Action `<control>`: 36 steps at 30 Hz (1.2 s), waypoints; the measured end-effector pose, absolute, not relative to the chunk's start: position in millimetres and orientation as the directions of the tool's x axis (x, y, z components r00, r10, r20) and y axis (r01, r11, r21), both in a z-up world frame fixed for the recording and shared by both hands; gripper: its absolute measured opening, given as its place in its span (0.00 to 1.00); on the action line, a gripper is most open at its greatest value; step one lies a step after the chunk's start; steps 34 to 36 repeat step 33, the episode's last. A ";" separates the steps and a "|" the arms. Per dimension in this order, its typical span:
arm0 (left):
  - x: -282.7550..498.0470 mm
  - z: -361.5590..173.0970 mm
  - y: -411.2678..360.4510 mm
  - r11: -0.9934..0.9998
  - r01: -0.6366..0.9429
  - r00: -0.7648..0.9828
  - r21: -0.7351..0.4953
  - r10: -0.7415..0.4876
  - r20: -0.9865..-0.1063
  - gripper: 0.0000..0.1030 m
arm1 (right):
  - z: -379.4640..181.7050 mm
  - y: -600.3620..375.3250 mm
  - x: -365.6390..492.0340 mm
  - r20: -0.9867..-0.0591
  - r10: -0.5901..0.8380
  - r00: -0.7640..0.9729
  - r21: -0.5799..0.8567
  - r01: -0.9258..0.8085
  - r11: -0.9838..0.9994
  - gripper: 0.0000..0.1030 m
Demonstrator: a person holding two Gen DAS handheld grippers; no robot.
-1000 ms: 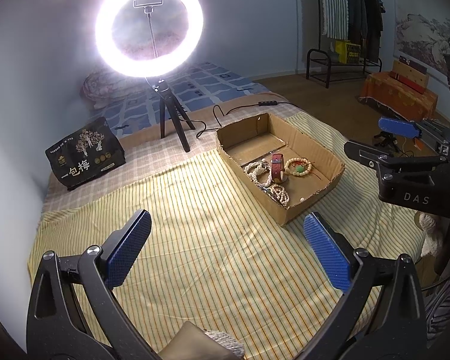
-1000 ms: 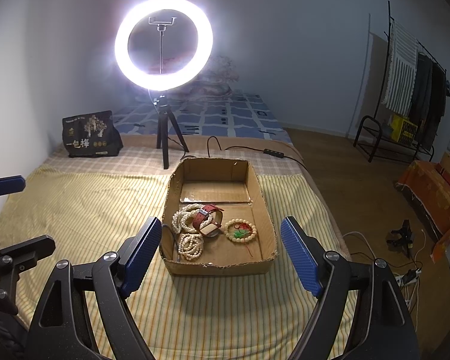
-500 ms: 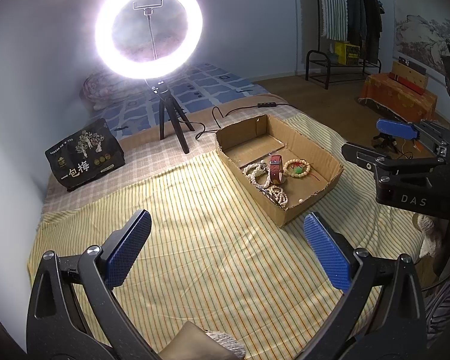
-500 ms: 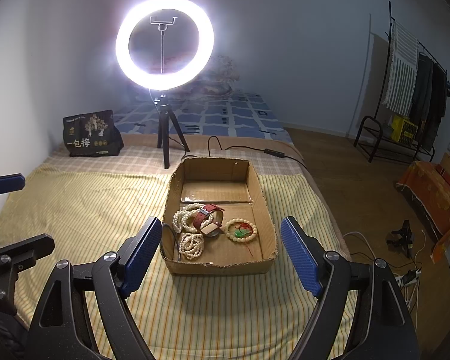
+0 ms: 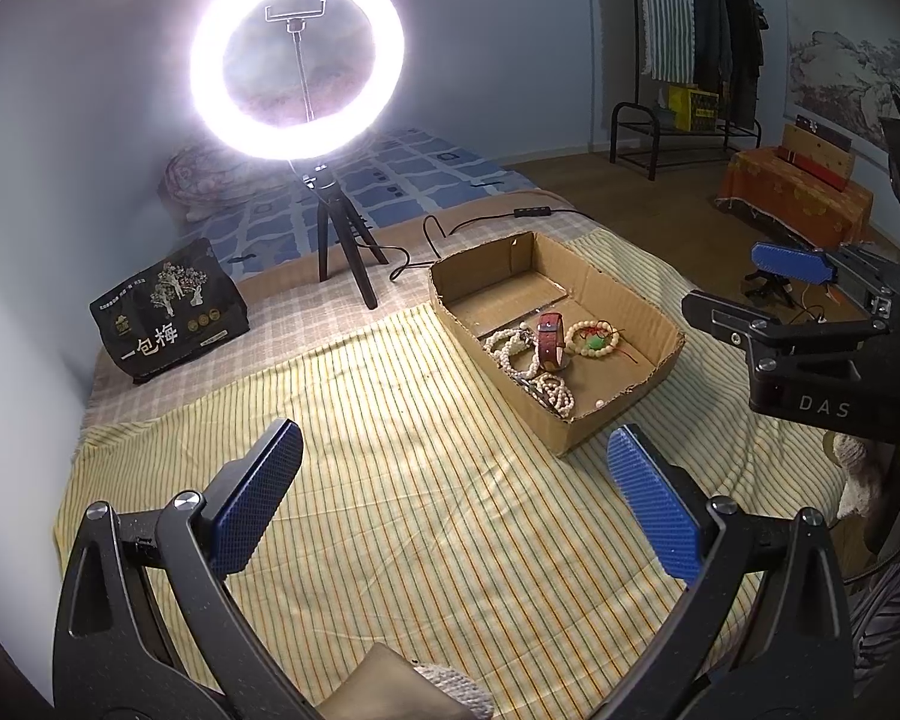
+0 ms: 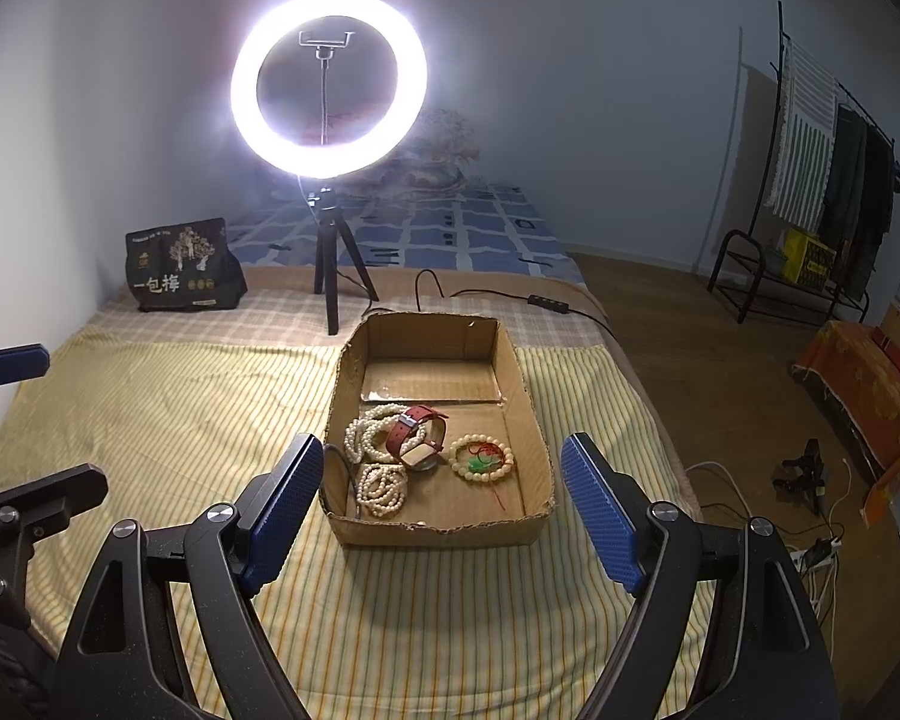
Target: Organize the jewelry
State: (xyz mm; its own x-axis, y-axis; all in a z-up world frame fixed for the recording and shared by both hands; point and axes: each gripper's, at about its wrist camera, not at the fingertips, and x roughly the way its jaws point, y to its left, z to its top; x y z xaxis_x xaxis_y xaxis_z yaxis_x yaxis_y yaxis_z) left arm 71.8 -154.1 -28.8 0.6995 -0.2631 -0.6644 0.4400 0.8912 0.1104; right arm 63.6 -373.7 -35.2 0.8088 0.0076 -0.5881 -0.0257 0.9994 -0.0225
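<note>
A shallow cardboard box (image 6: 534, 420) (image 5: 618, 300) lies on the striped bed cover. Inside are white bead strands (image 6: 381, 483) (image 5: 513, 351), a red-strapped watch (image 6: 417, 429) (image 5: 549, 339) and a pale bead bracelet with a green charm (image 6: 481, 461) (image 5: 594, 339). My right gripper (image 6: 441, 504) is open and empty, held just short of the box's near wall; it also shows in the left wrist view (image 5: 744, 294). My left gripper (image 5: 453, 498) is open and empty above the cover, left of the box.
A lit ring light on a tripod (image 6: 330, 276) stands behind the box, its cable (image 6: 510, 297) trailing right. A black printed bag (image 6: 180, 267) sits at the back left. The bed edge and wooden floor (image 6: 690, 348) lie to the right, with a clothes rack (image 6: 810, 192).
Both grippers have barely drifted; the box sits slightly farther in the left wrist view. Jaws stay open and the jewelry has not moved.
</note>
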 end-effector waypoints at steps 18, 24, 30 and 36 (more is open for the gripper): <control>78.1 -27.3 -148.2 0.916 0.393 0.702 0.081 -0.242 -0.669 1.00 | -37.2 -375.9 64.3 -0.593 0.004 0.805 -0.028 -0.026 0.999 0.79; 78.8 -28.0 -147.2 0.919 0.388 0.697 0.072 -0.242 -0.675 1.00 | -38.4 -378.9 65.0 -0.598 -0.001 0.801 -0.022 -0.015 1.000 0.79; 73.2 -26.4 -146.5 0.925 0.370 0.722 0.091 -0.225 -0.654 1.00 | -38.6 -377.0 65.1 -0.598 -0.003 0.801 -0.034 -0.021 0.999 0.79; 73.4 -28.8 -146.8 0.925 0.366 0.724 0.099 -0.217 -0.655 1.00 | -40.7 -376.0 65.5 -0.603 -0.006 0.798 -0.041 -0.024 0.999 0.79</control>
